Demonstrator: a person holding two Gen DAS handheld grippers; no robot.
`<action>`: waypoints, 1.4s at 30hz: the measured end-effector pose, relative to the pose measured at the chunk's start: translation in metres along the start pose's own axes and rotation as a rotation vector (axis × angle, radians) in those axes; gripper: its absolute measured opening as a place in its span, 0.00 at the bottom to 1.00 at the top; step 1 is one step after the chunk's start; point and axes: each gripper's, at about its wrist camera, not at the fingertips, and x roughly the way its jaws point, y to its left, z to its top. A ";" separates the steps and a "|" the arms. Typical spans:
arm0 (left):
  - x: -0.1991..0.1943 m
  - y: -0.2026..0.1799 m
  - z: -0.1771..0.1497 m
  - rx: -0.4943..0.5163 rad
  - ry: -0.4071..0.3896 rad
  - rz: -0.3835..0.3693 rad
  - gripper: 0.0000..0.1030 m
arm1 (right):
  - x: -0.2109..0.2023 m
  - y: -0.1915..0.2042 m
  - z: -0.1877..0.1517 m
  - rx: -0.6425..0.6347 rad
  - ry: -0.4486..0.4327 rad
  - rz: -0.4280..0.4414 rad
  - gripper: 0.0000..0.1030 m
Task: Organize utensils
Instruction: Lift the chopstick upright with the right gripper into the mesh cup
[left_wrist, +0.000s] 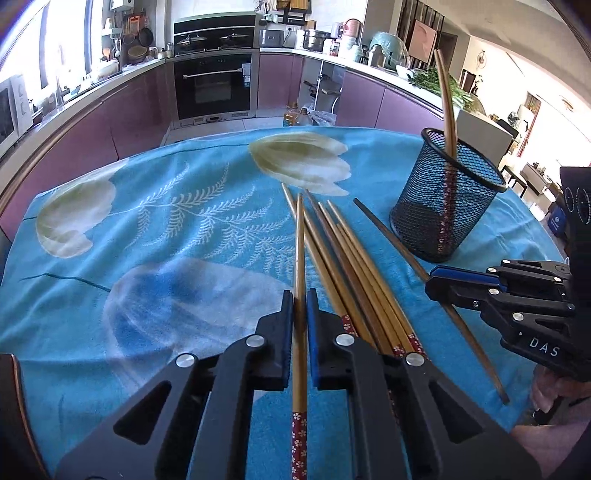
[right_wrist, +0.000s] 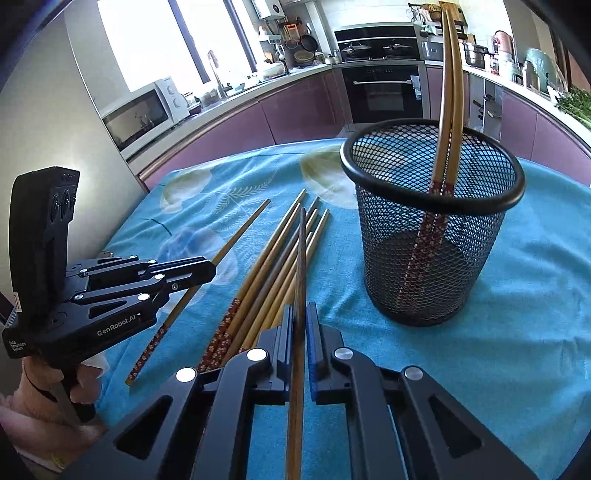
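Right gripper (right_wrist: 300, 317) clamps a dark chopstick (right_wrist: 301, 258) beside the mesh holder (right_wrist: 432, 266).

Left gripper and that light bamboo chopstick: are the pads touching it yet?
Touching. In the left wrist view, the left gripper has both pads pressed against the light chopstick, no gap on either side.

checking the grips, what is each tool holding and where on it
Left tool is shut on a light chopstick, just above its red patterned end. Right tool is shut on a dark chopstick, around mid-length or lower.
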 end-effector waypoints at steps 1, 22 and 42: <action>-0.003 0.000 0.000 0.001 -0.005 -0.005 0.08 | -0.002 0.000 0.001 0.002 -0.005 0.009 0.06; -0.107 -0.024 0.029 0.080 -0.229 -0.183 0.08 | -0.092 -0.010 0.006 0.018 -0.236 0.065 0.06; -0.137 -0.052 0.106 0.092 -0.388 -0.307 0.08 | -0.138 -0.023 0.056 -0.035 -0.391 0.063 0.06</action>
